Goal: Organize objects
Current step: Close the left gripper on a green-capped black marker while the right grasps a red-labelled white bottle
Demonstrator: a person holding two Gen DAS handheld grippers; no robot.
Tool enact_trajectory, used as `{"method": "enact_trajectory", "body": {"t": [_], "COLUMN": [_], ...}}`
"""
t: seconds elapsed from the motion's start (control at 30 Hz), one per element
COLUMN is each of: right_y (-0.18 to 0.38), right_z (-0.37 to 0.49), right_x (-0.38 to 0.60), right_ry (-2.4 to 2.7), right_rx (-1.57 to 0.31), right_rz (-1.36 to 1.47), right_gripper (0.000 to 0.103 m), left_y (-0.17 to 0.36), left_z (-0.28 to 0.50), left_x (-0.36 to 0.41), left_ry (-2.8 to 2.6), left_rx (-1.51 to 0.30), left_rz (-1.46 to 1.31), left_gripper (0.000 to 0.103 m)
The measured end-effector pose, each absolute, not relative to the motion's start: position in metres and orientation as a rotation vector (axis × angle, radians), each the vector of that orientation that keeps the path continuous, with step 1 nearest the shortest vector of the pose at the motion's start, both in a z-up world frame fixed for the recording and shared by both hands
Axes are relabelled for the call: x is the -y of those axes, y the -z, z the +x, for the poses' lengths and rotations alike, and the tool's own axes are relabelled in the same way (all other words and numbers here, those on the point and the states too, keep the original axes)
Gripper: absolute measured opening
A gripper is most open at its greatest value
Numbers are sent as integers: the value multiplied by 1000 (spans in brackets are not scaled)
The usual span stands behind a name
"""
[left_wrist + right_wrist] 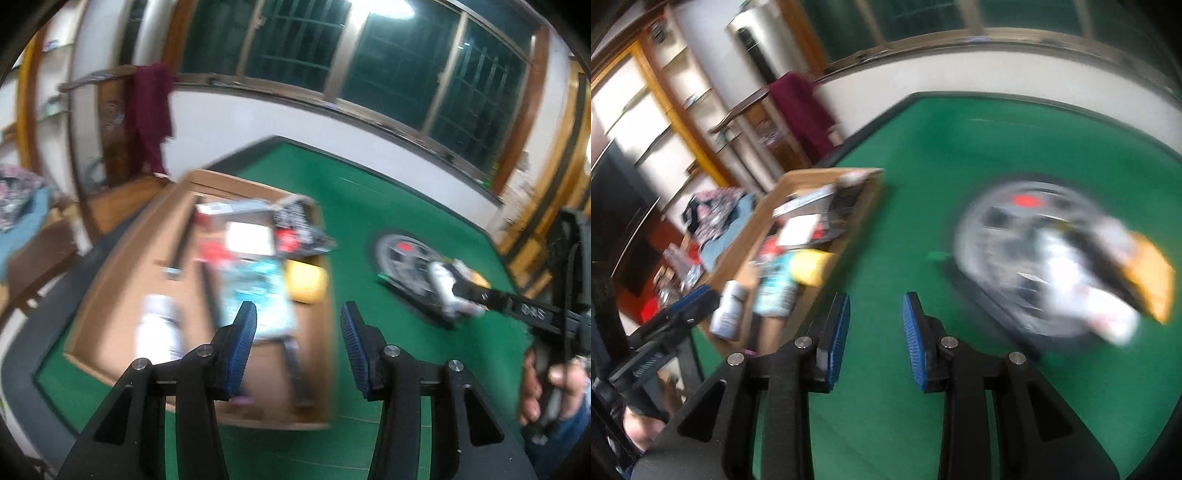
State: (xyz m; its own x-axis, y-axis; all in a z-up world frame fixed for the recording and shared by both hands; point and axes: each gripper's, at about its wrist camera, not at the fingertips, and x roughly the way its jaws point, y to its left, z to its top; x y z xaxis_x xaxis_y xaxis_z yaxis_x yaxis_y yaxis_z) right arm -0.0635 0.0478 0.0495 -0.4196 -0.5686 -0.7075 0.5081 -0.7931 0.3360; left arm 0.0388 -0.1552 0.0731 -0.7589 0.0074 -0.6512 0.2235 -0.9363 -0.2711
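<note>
While both pairs of jaws stand spread with nothing between them, the left gripper (298, 314) hangs over the cardboard box (92, 302) of sorted items and the right gripper (876, 306) hovers above the green mat (923, 155). A fetch looks in hand: next, reach the blurred pile on the round tray (982, 221) and pinch one piece.

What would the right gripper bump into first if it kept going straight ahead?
Probably just the bare green table mat. The right gripper is empty and points between the cardboard box and the round plate; blur makes depth uncertain.
</note>
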Motion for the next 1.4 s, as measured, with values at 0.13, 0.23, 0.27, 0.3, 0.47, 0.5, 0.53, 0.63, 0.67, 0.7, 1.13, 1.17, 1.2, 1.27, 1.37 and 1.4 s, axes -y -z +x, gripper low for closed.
{"method": "enact_trajectory", "body": {"t": [0.13,0.23,0.27,0.3,0.47,0.5,0.53,0.63,0.67,0.7,1.13,1.17,1.2,1.27,1.37,1.4], "right_y": [-40,-29,-23,-19,1,1,-1,-9,-10,-9,5,5,5,5,5,5], "right_z": [-96,-118,-126,-129,-138,-135,-130,-114,-109,-102,-77,-76,-76,-79,-82,-82], "right_x": [-111,-138,-143,-148,-147,-142,-137,-124,-120,-116,-132,-135,-138,-141,-146,-147], "right_ry": [2312,2334,2323,2315,2194,2178,2183,2204,2212,2229,2309,2305,2300,2291,2279,2275], "right_rx": [177,228,229,236,261,235,196,75,35,-15,-131,-115,-98,-50,-12,2], "right_rz": [1170,1199,1221,1234,1298,1304,1303,1272,1265,1259,1336,1335,1337,1340,1345,1348], "right_gripper": [27,27,27,27,28,28,28,28,28,28,31,31,31,31,31,31], "left_y": [-68,-62,-61,-60,-56,-55,-54,-54,-54,-55,-24,-22,-21,-20,-18,-20], "left_z": [22,12,11,9,2,2,0,-7,-11,-16,-103,-109,-114,-126,-136,-137], "left_x": [119,90,85,78,58,58,57,58,58,56,51,50,48,38,27,23], "left_ry": [2822,2840,2843,2849,2867,2868,2869,2867,2866,2866,2580,2551,2533,2495,2484,2494], "left_rx": [-493,-443,-430,-413,-369,-368,-374,-405,-422,-445,-936,-958,-948,-852,-741,-662], "left_rz": [1130,1197,1207,1221,1279,1287,1296,1325,1337,1351,1582,1586,1585,1590,1599,1597], "left_gripper": [42,42,42,42,42,42,42,42,42,42,41,41,41,41,41,37]}}
